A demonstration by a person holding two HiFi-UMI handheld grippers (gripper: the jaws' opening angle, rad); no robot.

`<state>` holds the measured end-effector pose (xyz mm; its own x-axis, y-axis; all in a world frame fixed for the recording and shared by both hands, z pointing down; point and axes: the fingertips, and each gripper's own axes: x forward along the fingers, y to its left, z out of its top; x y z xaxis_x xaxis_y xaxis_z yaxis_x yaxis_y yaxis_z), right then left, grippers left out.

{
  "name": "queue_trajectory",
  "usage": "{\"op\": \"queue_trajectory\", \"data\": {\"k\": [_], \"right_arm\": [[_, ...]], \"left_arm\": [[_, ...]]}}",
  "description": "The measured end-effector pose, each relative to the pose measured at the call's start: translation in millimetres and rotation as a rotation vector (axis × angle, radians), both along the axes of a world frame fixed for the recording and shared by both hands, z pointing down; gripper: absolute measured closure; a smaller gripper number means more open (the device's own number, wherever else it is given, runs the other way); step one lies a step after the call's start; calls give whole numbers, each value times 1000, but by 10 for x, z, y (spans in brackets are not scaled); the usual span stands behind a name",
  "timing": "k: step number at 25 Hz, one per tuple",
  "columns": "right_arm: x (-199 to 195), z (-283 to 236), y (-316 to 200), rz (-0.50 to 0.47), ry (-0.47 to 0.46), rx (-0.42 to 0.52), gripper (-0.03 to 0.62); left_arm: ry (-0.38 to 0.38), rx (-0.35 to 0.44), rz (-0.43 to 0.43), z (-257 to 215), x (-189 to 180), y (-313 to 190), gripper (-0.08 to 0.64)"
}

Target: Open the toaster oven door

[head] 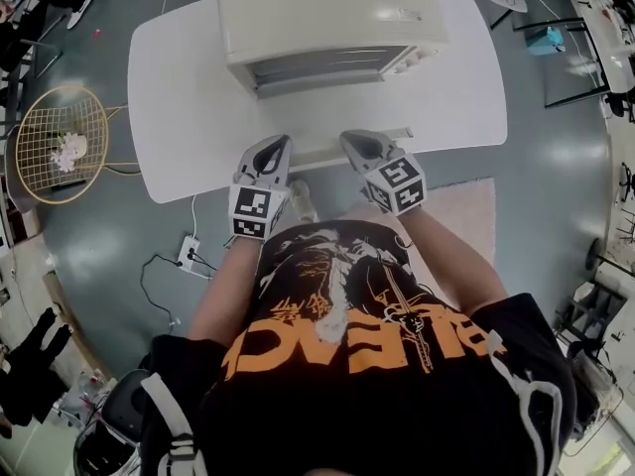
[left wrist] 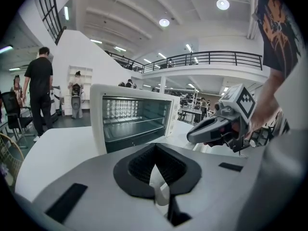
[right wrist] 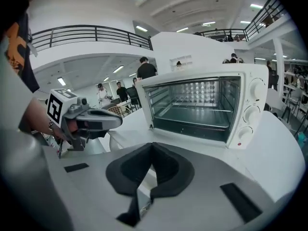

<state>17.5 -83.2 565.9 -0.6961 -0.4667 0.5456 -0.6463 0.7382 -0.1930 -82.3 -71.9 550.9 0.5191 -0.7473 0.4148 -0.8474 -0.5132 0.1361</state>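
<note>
A white toaster oven (head: pixel 327 18) stands on a white table (head: pixel 189 97). Its door hangs open and its lit cavity with wire racks (right wrist: pixel 197 105) shows; the left gripper view also looks into the oven (left wrist: pixel 130 119). The lowered door's pale front edge (head: pixel 322 155) lies between the two grippers. My left gripper (head: pixel 280 145) and right gripper (head: pixel 354 141) both point at that edge from the near side. Each one's jaws meet at the tips, left gripper (left wrist: pixel 155 150) and right gripper (right wrist: pixel 152 147), and a pale strip shows in the gap behind them. I see nothing clamped.
Three knobs (right wrist: pixel 250 112) run down the oven's right side. A gold wire basket chair (head: pixel 60 142) stands left of the table, and a power strip (head: pixel 189 253) with cables lies on the floor. People (left wrist: pixel 41 90) stand far off in the hall.
</note>
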Motion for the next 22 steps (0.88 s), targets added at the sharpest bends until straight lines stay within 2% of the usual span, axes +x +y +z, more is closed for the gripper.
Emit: {"op": "queue_trajectory", "data": {"k": [10, 22], "right_arm": [[38, 245, 109, -17, 12, -9, 580], [79, 739, 274, -20, 53, -108, 580]], "left_arm": [[-29, 17, -18, 139, 36, 64, 538], [-10, -50, 17, 449, 152, 117, 538]]}}
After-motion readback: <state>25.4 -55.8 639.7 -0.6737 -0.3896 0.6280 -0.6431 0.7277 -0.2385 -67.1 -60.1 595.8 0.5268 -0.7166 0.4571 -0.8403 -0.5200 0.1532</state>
